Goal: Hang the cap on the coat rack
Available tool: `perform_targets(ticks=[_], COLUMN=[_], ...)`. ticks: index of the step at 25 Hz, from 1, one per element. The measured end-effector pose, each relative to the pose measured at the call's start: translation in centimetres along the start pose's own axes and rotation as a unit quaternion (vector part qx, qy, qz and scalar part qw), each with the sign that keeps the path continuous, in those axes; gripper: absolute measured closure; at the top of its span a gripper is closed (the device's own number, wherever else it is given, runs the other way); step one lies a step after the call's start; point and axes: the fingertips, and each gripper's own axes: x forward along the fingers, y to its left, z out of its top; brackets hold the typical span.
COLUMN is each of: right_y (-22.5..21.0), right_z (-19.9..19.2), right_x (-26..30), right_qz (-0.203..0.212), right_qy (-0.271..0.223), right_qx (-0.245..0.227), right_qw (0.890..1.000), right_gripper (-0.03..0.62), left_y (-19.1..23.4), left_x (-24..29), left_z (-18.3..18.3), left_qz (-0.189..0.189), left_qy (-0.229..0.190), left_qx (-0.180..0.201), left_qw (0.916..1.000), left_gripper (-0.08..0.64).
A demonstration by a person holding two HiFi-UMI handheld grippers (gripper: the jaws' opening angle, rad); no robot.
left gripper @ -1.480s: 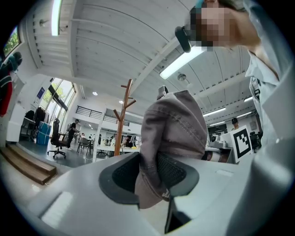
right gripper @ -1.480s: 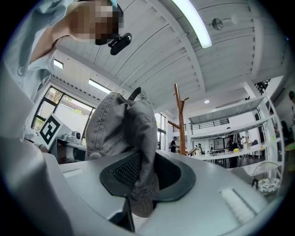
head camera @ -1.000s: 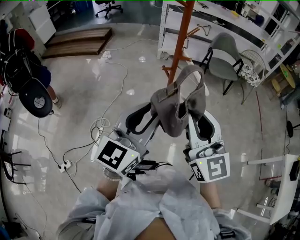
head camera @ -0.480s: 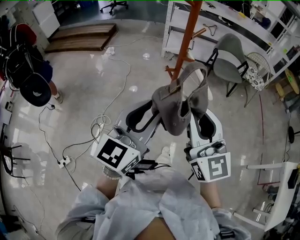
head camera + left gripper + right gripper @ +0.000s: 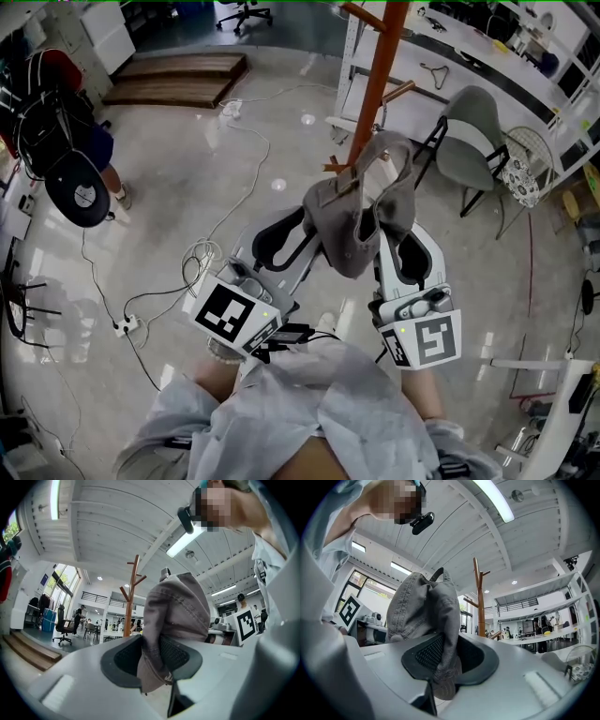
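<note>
Left gripper [image 5: 152,660] and right gripper [image 5: 445,660] jaws each pinching the cap [image 5: 349,225] rim; best hold it spread, raise opening over the coat rack [image 5: 375,94] peg [image 5: 337,168], then lower.

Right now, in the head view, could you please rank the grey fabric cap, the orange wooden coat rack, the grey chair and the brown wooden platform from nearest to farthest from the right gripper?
1. The grey fabric cap: clamped in the right gripper itself.
2. The orange wooden coat rack: just ahead.
3. The grey chair: ahead, off to the right.
4. The brown wooden platform: far left, on the floor.
</note>
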Motion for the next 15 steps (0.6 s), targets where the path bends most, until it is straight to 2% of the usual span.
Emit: perform_targets(ticks=[15], right_y=[-7.2], right_z=[-1.3], right_x=[3.7], right_qz=[0.061], right_qy=[0.001], right_qx=[0.014], right_qw=[0.998], right_gripper=[0.506], left_y=[0.8], left_x=[7.1], left_z=[-1.0], left_qz=[0.062], left_qy=[-0.001], left_qx=[0.005], left_qw=[0.9981], left_gripper=[0.437])
